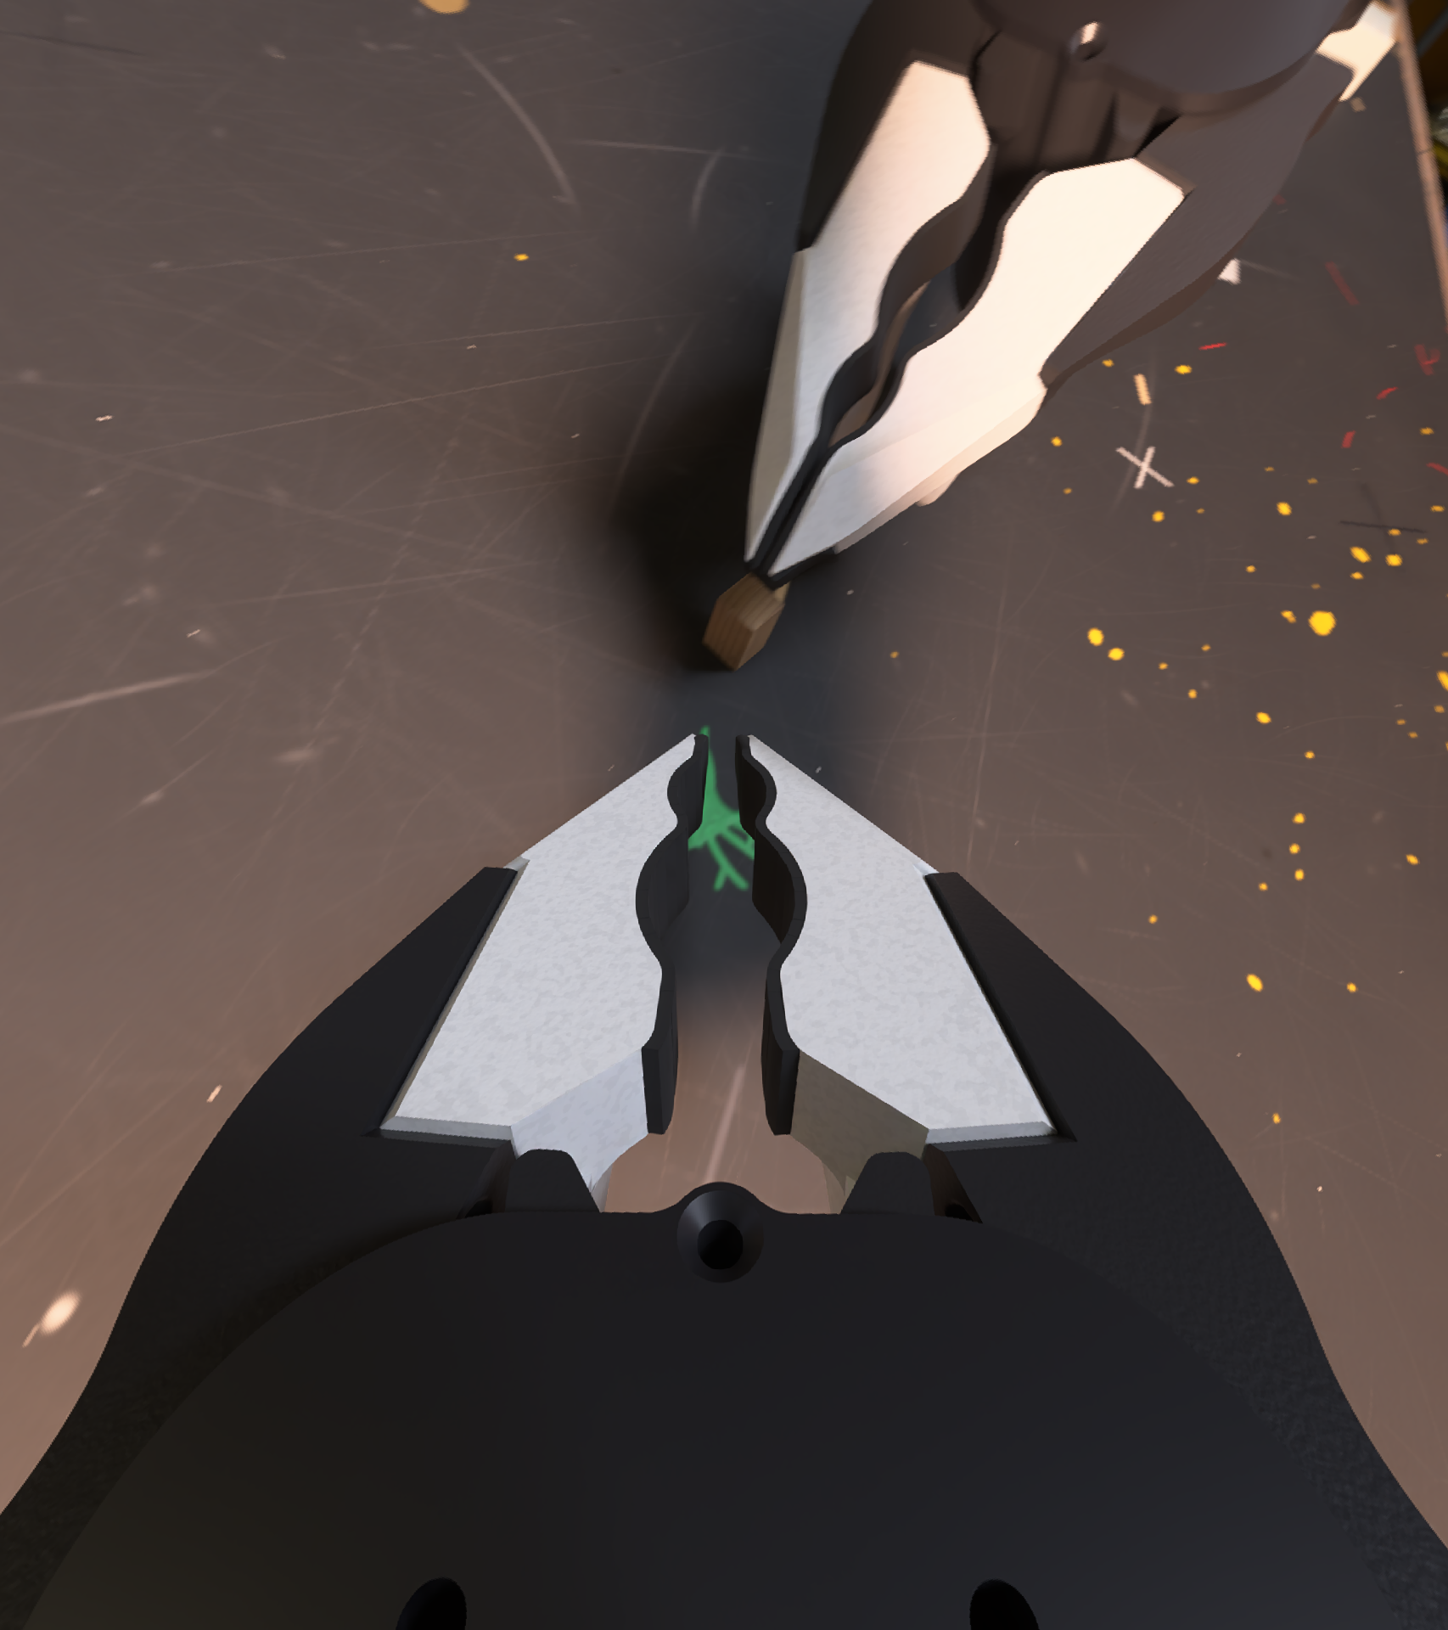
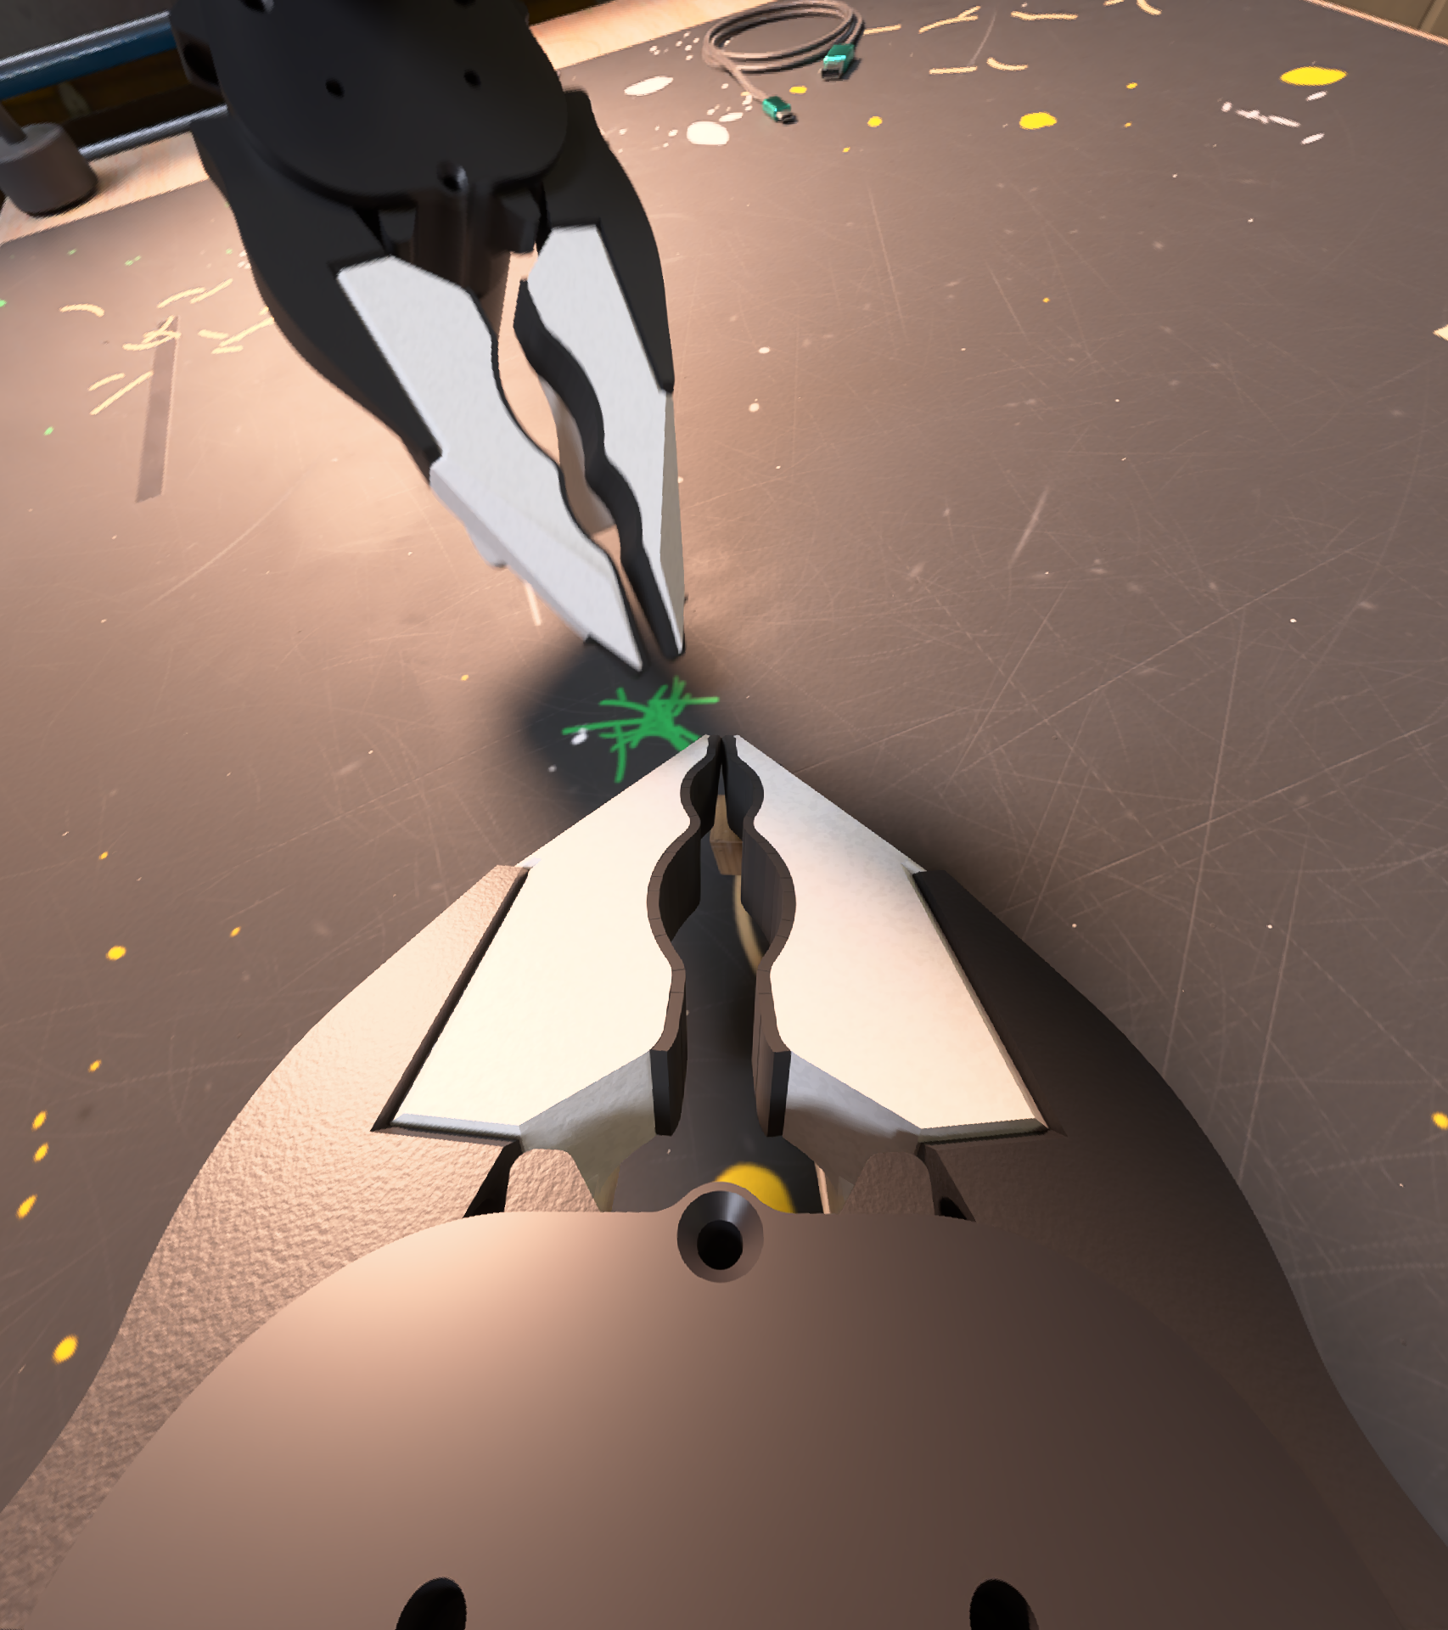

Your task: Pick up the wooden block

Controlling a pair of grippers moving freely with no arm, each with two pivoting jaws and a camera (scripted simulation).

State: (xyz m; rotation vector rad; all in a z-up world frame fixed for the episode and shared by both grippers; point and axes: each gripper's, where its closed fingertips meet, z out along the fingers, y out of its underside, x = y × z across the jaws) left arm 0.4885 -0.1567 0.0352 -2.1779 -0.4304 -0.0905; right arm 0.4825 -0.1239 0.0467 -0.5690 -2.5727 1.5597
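A dark, scratched table (image 2: 1056,617) flecked with yellow paint carries a green scribble (image 2: 650,719) at its middle — the landmark here. Far behind the scribble, to the left, a weighted stand (image 2: 37,168) sits at the table's corner; behind it to the right lies a coiled cable (image 2: 782,44).

The left gripper (image 1: 720,739), black, hangs just over the scribble with its tips nearly together and nothing between them. Just beside the scribble, the right gripper (image 1: 763,578), tan, pinches the block (image 1: 742,626) at its very tips — the block's lower corner seems at or barely off the table, though I cannot tell which.

The hold looks shallow, only the block's top being caught. To lift well, I would keep the squeeze firm and rise straight and slowly, without twisting, so the block does not pivot out; the left gripper should stay clear.
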